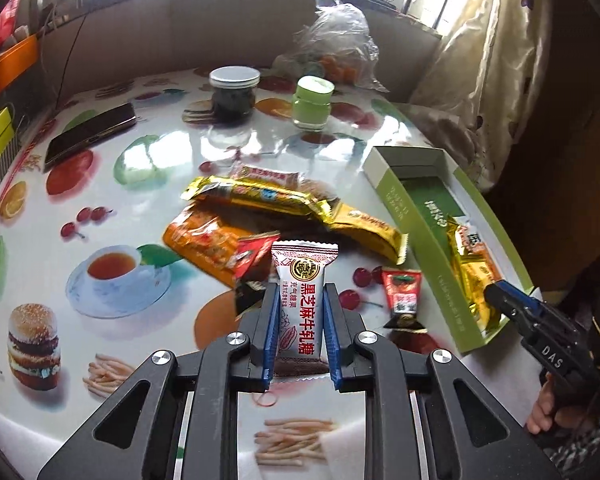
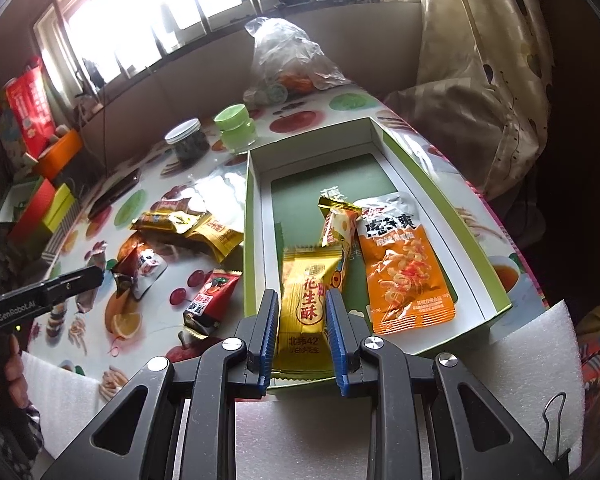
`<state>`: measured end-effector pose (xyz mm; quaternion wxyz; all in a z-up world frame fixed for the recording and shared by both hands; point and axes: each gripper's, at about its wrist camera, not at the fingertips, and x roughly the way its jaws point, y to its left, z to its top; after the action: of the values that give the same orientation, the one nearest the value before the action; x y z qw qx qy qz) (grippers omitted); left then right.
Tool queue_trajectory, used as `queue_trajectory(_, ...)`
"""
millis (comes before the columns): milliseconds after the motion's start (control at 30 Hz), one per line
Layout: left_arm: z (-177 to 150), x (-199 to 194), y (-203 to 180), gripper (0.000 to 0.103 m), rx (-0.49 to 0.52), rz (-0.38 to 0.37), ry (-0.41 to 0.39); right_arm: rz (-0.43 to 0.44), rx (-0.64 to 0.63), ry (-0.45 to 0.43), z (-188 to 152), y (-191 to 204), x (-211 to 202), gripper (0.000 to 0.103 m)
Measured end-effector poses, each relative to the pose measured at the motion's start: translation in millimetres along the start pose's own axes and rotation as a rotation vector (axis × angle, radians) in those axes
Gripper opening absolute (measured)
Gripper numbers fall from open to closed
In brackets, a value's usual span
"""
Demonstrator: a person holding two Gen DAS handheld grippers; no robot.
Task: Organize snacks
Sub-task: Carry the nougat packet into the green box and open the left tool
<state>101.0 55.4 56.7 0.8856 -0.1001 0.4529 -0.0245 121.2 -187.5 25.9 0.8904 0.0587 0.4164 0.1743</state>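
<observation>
1. The table (image 1: 148, 148) has a fruit-print cover.
2. The green box (image 2: 256, 240) lies along the table's right edge, holding an orange packet (image 2: 404, 276).
3. Loose snacks (image 1: 260, 208) lie at the middle of the table.
4. The left tool (image 1: 300, 312) is clamped on a white candy (image 1: 300, 300), above the table.
5. The right tool (image 2: 302, 320) grips a yellow peanut bar (image 2: 306, 308) at the near end of the box.

Table (image 1: 100, 184): a heap of snack packets (image 1: 284, 208) is found at the middle, with an open box (image 2: 380, 160) to its right at the table edge. In the box, three packets (image 2: 404, 264) are laid side by side. Behind the heap, two jars (image 1: 234, 94) stand next to each other; a plastic bag (image 1: 336, 40) is set behind them. A phone (image 1: 92, 134) lies left of the jars.
</observation>
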Motion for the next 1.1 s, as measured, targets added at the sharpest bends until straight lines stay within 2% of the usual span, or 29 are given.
queue_trajectory(133,13,6,-28,0.021,0.053,-0.046,-0.01,-0.009,-0.004,-0.004,1,-1,-2,0.022)
queue_trajectory(567,40,43,-92,0.021,0.138,-0.158,0.036,-0.035,-0.01,-0.01,-2,-2,-3,0.022)
queue_trajectory(867,44,69,-115,0.021,0.156,-0.173,0.082,-0.089,0.004,-0.026,-4,-11,-11,0.022)
queue_trajectory(1100,42,82,-123,0.021,0.164,-0.17,0.104,-0.089,0.038,-0.009,-8,-24,-8,0.022)
